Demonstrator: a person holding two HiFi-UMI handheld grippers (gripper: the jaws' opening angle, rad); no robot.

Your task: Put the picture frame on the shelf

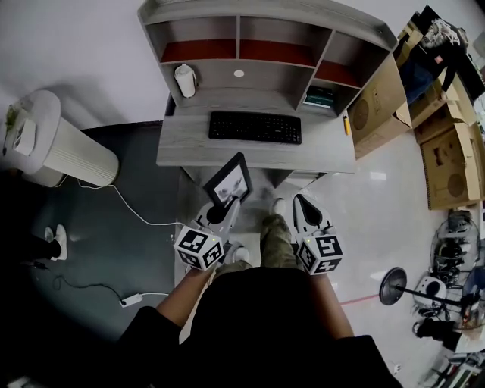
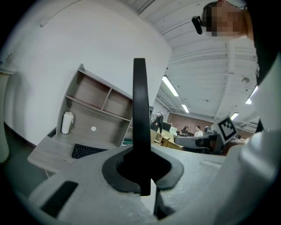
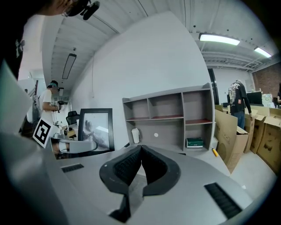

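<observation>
Left tool [image 2: 141, 176] pinches the picture frame [image 1: 229, 182] upright just short of the bench [image 1: 189, 140], right tool [image 3: 139, 162] pressed together empty, so carrying seems under way, next needing a lift onto the shelf [image 1: 265, 19].

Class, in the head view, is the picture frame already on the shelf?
No: the left gripper holds the picture frame in front of the desk, short of the shelf.

Keyboard [image 1: 255, 126] on desk [image 1: 182, 142], shelf [image 1: 303, 12] behind, picture frame [image 1: 229, 182] in front, maybe cup [image 1: 185, 80] left
</observation>
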